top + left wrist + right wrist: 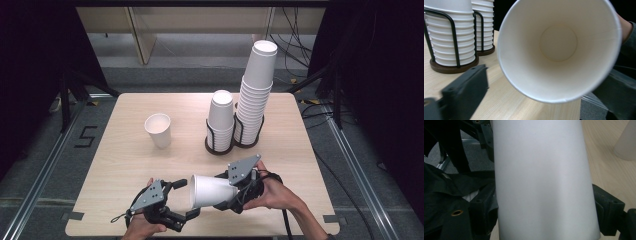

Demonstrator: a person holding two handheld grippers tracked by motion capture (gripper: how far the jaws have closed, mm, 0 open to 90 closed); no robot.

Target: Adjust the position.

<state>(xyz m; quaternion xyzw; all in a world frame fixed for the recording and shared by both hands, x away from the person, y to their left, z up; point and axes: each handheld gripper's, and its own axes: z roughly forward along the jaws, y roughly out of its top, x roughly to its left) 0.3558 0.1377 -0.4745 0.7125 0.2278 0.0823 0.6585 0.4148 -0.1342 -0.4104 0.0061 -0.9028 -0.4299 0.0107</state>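
Note:
A white paper cup (210,191) lies on its side above the table's front edge, its mouth turned left. My right gripper (231,192) is shut on its base end; in the right gripper view the cup wall (541,177) stands between the two black jaws of that gripper (544,215). My left gripper (186,199) is open just left of the rim, one jaw on each side of it. In the left gripper view I look straight into the empty cup (559,50), which sits close in front of the open left gripper (549,80).
A single upright cup (158,130) stands left of centre on the wooden table (125,165). Behind centre, two black wire holders carry cup stacks: a short stack (221,120) and a tall stack (256,85). Cables and dark stands surround the table.

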